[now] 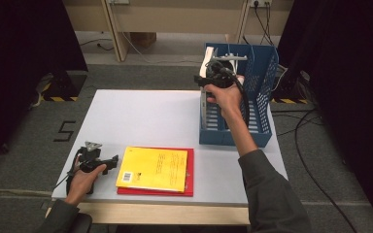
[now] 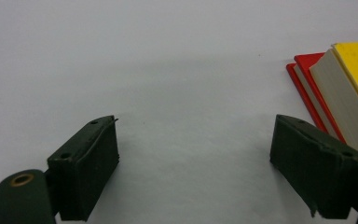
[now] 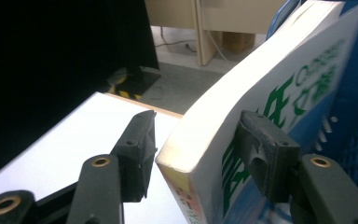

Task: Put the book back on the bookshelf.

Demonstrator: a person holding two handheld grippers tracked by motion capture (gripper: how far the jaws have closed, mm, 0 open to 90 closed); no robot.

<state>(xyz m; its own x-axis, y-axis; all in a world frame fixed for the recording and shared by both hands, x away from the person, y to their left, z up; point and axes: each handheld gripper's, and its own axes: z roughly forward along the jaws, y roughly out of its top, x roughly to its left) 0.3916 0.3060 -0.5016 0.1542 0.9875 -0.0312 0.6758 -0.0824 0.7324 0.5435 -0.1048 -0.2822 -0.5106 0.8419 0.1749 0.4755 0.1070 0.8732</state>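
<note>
At the blue rack [image 1: 264, 87], the right tool [image 3: 193, 154] pinches an upright book [image 3: 279, 84], long axis vertical.

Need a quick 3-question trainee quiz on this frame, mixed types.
1. True or false: the right claw has a book with green lettering between its jaws.
2. Which book lies on top of the stack near the table's front edge? A) red B) yellow C) blue
3. Fill in: the left claw rests over the bare table with its jaws ____.

Key:
1. True; the book is at the blue file rack.
2. B; the yellow book lies on the red book.
3. Open; nothing sits between them.
</note>
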